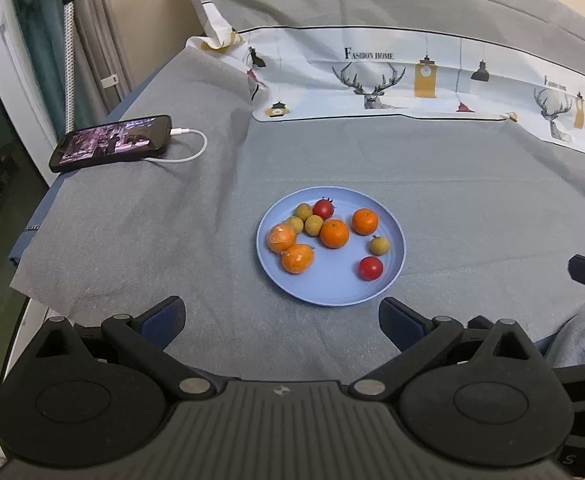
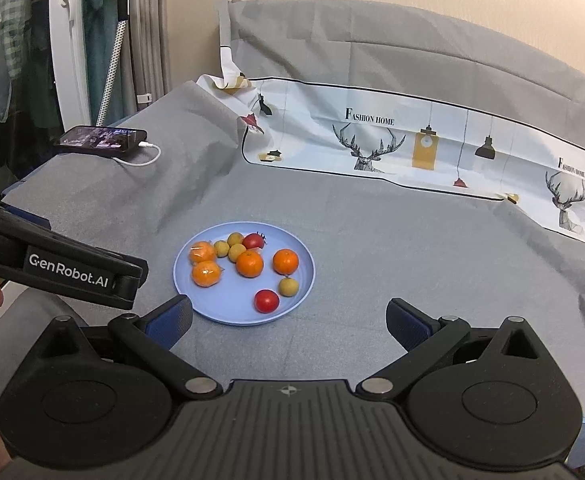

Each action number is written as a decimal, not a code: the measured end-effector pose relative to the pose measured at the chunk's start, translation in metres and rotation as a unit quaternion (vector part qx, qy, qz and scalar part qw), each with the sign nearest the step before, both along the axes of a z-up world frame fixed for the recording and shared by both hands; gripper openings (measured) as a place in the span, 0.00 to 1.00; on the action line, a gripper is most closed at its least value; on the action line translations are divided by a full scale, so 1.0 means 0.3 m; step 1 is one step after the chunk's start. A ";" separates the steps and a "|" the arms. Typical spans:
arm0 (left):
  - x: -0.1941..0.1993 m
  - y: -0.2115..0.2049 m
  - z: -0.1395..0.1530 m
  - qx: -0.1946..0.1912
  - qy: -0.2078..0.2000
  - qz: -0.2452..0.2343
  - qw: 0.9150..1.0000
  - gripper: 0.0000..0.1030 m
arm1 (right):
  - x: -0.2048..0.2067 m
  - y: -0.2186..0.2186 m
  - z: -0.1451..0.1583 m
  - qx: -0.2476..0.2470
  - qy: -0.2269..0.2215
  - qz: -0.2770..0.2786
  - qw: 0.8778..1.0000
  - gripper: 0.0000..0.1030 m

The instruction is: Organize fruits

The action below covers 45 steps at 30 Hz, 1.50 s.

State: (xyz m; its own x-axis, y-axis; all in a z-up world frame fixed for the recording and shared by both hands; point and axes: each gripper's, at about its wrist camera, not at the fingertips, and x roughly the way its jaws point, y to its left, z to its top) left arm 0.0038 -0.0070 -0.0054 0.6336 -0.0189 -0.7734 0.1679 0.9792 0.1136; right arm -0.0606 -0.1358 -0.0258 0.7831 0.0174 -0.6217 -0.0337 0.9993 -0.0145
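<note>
Blue plate [image 1: 388, 284] on a grey-covered counter [image 1: 472, 184], seen from both wrist views. It carries every fruit: two wrapped mandarins [image 1: 297, 258] at its left, two bare oranges [image 1: 334, 233] near the centre, a cluster of three small yellow-green fruits [image 1: 313, 225] at the far left, a fourth of these [image 1: 379, 245] alone at the right, one red tomato [image 1: 323, 208] at the far rim and a second tomato [image 1: 371, 268] toward the near rim. The kind of yellow-green fruit cannot be made out.

Left tool [image 1: 282, 316] — both fingers spread wide, nothing between them, held short of the plate's near rim. Right tool [image 2: 288, 318] — likewise spread wide and gripping nothing; its left finger [image 2: 170, 322] lies just beside the plate's near-left rim, though contact cannot be judged. In the right wrist view the left tool's body crosses the left edge, and only a fingertip of the person shows beside it.

A phone [image 1: 110, 143] with a white cable [image 1: 190, 148] lies at the far-left corner, close to the counter's edge. A patterned cloth [image 1: 412, 76] runs along the far side, cut off at the right. Bare grey cover surrounds the plate on all sides, widest to the right.
</note>
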 end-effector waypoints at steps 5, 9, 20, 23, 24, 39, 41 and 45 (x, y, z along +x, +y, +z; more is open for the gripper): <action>-0.001 0.000 0.003 0.026 0.000 0.003 1.000 1.00 | -0.013 0.017 0.015 -0.011 -0.007 0.000 1.000 0.99; -0.018 0.003 0.014 0.036 -0.011 -0.001 0.999 1.00 | -0.026 0.028 0.024 -0.023 -0.012 0.001 1.000 0.99; 0.000 0.004 -0.025 0.047 0.001 -0.003 0.999 1.00 | 0.009 0.025 -0.017 -0.006 0.008 -0.004 1.000 0.99; 0.006 0.007 -0.040 0.045 0.011 -0.003 0.999 1.00 | 0.021 0.035 -0.031 -0.006 0.012 0.002 1.000 0.99; 0.009 0.011 -0.044 0.044 0.013 -0.002 0.999 1.00 | 0.024 0.038 -0.035 -0.006 0.014 0.004 1.000 0.99; 0.016 -0.001 -0.062 0.055 0.020 0.000 0.998 1.00 | 0.031 0.029 -0.049 -0.001 0.015 0.001 1.000 0.99; 0.017 -0.002 -0.063 0.053 0.022 0.000 0.998 1.00 | 0.031 0.029 -0.048 -0.001 0.014 0.001 1.000 0.99; 0.019 0.001 -0.063 0.052 0.024 0.001 0.998 1.00 | 0.031 0.028 -0.048 -0.002 0.014 0.001 1.000 0.99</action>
